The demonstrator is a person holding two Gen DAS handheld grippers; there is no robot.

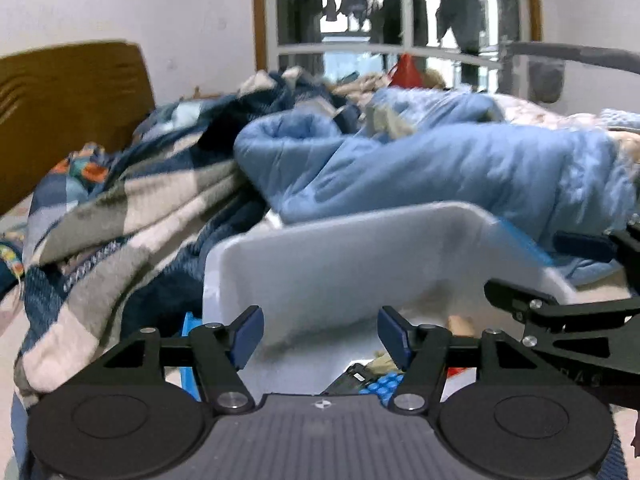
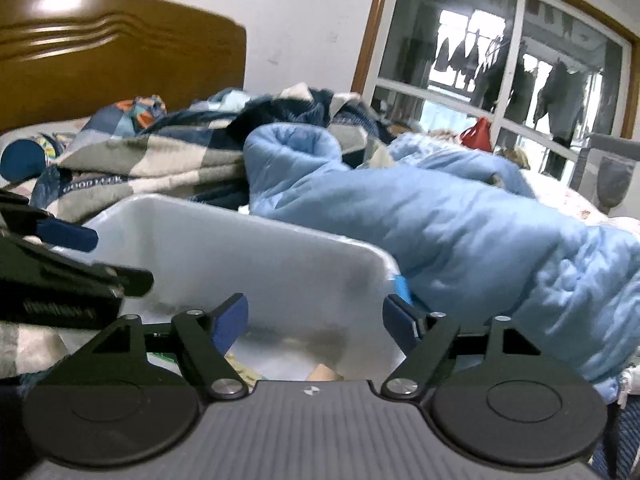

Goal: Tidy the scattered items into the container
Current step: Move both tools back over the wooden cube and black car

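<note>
A white plastic container (image 1: 340,264) stands on the bed, its far wall against the bedding. My left gripper (image 1: 322,332) is open above its near side, with nothing between the blue pads. Below it in the container lie a black item (image 1: 348,380), a blue studded item (image 1: 380,386) and a tan piece (image 1: 460,324). My right gripper (image 2: 316,320) is open over the container (image 2: 240,256) too, empty, with the tan piece (image 2: 324,372) beneath it. Each gripper shows in the other's view: the right gripper (image 1: 552,272) at the right edge, the left gripper (image 2: 100,258) at the left edge.
A light blue quilt (image 1: 440,168) is heaped behind and right of the container. A plaid blanket (image 1: 132,216) is piled to its left. A blue plastic piece (image 1: 188,344) sits by the container's left wall. Behind are a wooden headboard (image 2: 120,52), a window (image 2: 500,60) and a red bag (image 2: 478,134).
</note>
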